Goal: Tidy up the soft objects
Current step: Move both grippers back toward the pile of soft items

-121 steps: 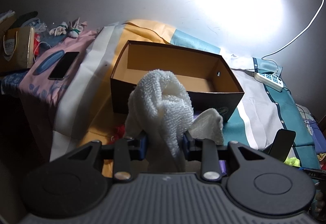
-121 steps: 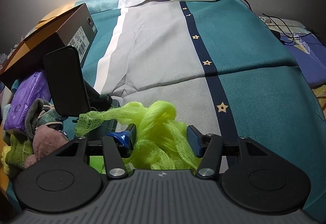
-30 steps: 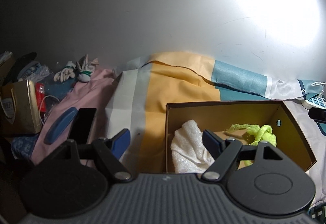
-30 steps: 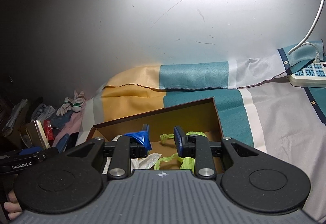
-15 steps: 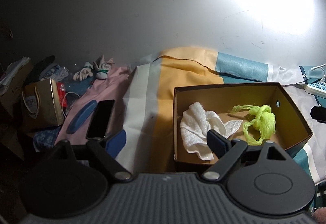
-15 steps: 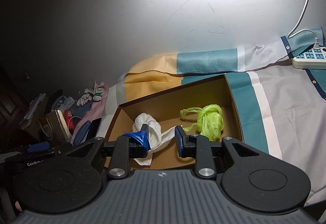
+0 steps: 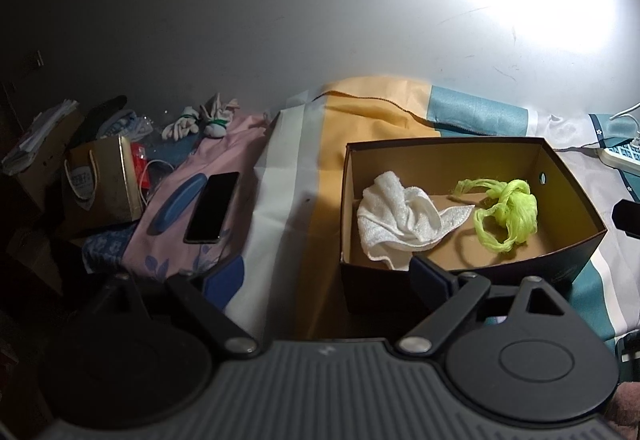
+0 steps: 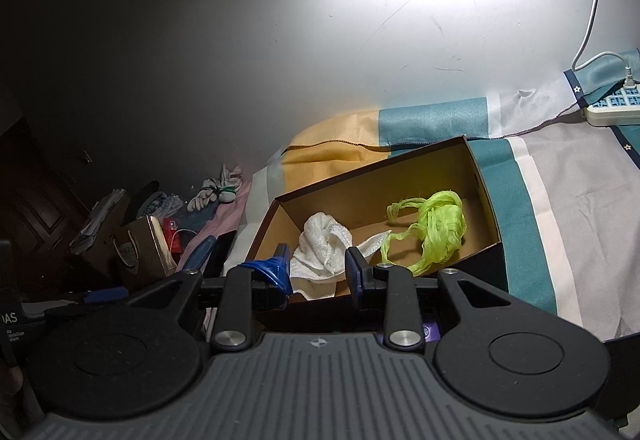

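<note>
Brown cardboard shoebox (image 7: 568, 195), lid off, on striped bedsheet (image 7: 304, 224) | white terry towel (image 7: 396, 220) crumpled at box's left end, neon-green mesh bundle (image 7: 508, 213) at right end, just apart | left tongs (image 7: 326, 276) spread wide, empty | right tongs (image 8: 318, 272) partly parted, empty | black phone (image 7: 212, 213) left of box.
</note>
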Tool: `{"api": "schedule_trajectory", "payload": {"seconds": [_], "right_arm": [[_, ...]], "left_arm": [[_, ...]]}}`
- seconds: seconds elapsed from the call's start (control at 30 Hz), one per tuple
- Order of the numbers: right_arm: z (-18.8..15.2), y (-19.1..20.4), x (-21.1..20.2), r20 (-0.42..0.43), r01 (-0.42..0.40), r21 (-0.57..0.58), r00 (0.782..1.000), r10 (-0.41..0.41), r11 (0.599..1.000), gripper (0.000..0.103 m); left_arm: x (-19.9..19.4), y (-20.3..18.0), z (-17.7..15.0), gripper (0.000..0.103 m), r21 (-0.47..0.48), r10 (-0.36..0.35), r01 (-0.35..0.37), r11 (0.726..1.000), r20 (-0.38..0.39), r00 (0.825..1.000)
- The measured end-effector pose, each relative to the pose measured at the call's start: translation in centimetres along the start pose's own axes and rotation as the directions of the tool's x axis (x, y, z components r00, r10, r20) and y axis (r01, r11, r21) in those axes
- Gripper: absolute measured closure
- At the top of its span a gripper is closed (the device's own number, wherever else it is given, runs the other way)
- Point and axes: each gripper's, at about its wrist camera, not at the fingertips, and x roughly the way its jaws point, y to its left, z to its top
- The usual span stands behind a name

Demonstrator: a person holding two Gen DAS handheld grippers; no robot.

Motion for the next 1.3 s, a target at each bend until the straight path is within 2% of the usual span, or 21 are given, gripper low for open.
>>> {"api": "schedule_trajectory", "payload": {"seconds": [0.37, 0.5, 0.93, 1.3], "right_arm": [[-1.5, -0.5, -2.5, 0.066, -0.011, 0.025, 0.998, 0.009, 1.000, 0.089], [-2.1, -1.0, -3.1, 0.061, -0.034, 0.050, 0.998, 0.031, 0.998, 0.088], [-4.4, -1.9, -4.7, 0.042, -0.078, 0.034, 0.996, 0.077, 0.996, 0.084], [-5.7, -3.2, -5.3, 0.007, -0.127, 0.048, 0.992, 0.127, 0.991, 0.079]], "left_arm": [[-1.4, -1.1, -1.8, 0.012, -0.005, -0.008, 0.008, 1.000, -0.022, 1.000], [-1.7, -1.7, -2.5, 0.012, -0.004, -0.012, 0.012, 1.000, -0.038, 0.999], [-2.0, -3.5, -4.8, 0.011, 0.013, -0.014, 0.016, 1.000, -0.098, 0.995], [-1.4, -4.9, -6.1, 0.011, 0.024, -0.035, 0.039, 0.999, -0.165, 0.986]]}}
